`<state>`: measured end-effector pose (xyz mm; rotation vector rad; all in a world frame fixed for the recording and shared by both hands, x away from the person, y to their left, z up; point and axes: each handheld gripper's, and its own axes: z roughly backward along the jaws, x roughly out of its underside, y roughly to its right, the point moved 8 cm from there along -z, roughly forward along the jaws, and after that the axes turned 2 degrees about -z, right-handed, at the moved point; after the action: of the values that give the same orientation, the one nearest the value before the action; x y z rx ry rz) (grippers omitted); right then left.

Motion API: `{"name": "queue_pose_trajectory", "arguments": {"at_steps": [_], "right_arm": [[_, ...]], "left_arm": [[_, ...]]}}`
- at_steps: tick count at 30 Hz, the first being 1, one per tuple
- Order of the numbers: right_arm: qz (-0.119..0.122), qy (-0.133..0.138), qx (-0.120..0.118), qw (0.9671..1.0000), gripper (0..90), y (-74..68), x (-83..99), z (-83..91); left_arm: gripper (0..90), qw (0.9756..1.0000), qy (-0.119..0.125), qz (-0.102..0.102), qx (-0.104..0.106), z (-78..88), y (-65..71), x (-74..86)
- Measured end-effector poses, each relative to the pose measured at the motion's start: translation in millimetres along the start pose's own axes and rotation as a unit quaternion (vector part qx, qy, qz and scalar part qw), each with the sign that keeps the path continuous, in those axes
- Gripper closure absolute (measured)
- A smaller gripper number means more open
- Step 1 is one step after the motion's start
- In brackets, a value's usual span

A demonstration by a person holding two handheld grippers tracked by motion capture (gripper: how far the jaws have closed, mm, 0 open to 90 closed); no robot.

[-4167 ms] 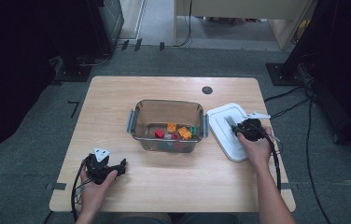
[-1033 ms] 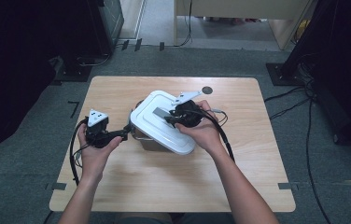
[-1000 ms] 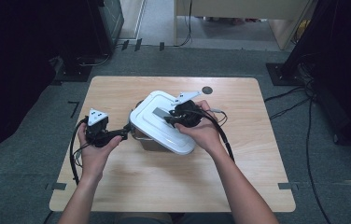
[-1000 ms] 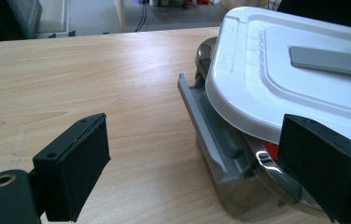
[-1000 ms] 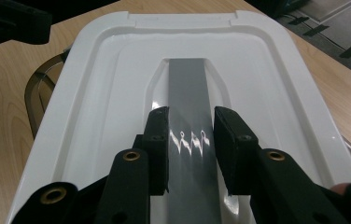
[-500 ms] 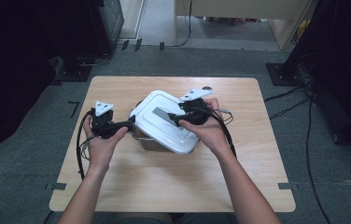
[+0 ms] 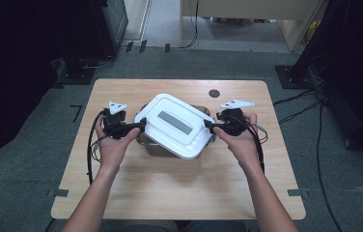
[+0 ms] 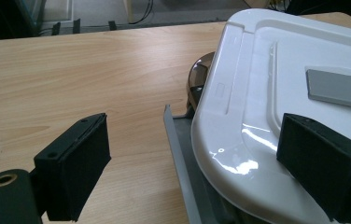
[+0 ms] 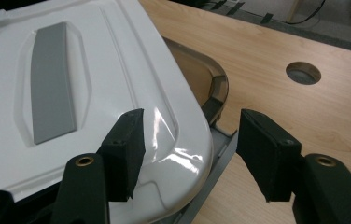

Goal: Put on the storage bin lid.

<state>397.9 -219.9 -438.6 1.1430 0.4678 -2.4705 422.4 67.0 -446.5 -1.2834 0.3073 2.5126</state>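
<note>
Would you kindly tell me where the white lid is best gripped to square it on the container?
Probably by its thin rim at the two short ends, one tongs from each side. The white lid lies askew on the container, and its broad top offers no edge to pinch.

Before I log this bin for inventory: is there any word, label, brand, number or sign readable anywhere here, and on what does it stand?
None can be read.
White lid: its grey rectangular panel is blank in both gripper views, with no print or embossed lettering legible on the rim.
Clear container under the lid: no label visible.
Wooden table: bare, no markings; the black tape marks on the floor are shapes, not text.
</note>
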Motion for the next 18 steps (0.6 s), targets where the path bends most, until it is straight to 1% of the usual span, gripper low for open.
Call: {"name": "queue_pose_trajectory", "arguments": {"at_steps": [1,3,5,7,9,12,16,18], "right_arm": [[0.001,-0.005,0.002,1.0000,41.4,0.2,1.6,-1.0],[-0.004,-0.001,0.001,1.0000,41.7,0.5,1.9,-2.1],[-0.006,0.001,0.008,0.9999,42.2,2.3,1.3,-2.5],[-0.007,0.002,0.015,0.9999,42.5,4.2,0.6,-3.2],[-0.007,0.006,0.018,0.9998,42.8,6.0,0.1,-3.7],[-0.015,0.009,0.016,0.9997,42.8,8.1,0.0,-4.2],[-0.014,0.012,0.011,0.9998,43.0,8.9,0.0,-4.7],[-0.014,0.012,0.007,0.9998,42.7,9.3,0.0,-5.0]], "left_arm": [[9.1,1.0000,0.000,0.000,-0.001,-0.2,-0.1,-0.2],[9.1,1.0000,0.000,0.002,-0.003,-0.2,-0.9,-0.1],[9.2,1.0000,0.000,0.004,-0.006,-0.1,-3.1,-0.2],[9.1,0.9999,-0.001,0.011,-0.009,-0.2,-6.2,-0.1],[9.1,0.9998,0.000,0.015,-0.012,-0.1,-9.3,-0.1],[9.1,0.9997,0.000,0.020,-0.014,0.4,-12.5,0.4],[9.5,0.9994,-0.004,0.026,-0.023,1.3,-10.9,-0.5],[13.4,0.9993,-0.004,0.030,-0.023,0.3,-9.0,-2.4]]}}
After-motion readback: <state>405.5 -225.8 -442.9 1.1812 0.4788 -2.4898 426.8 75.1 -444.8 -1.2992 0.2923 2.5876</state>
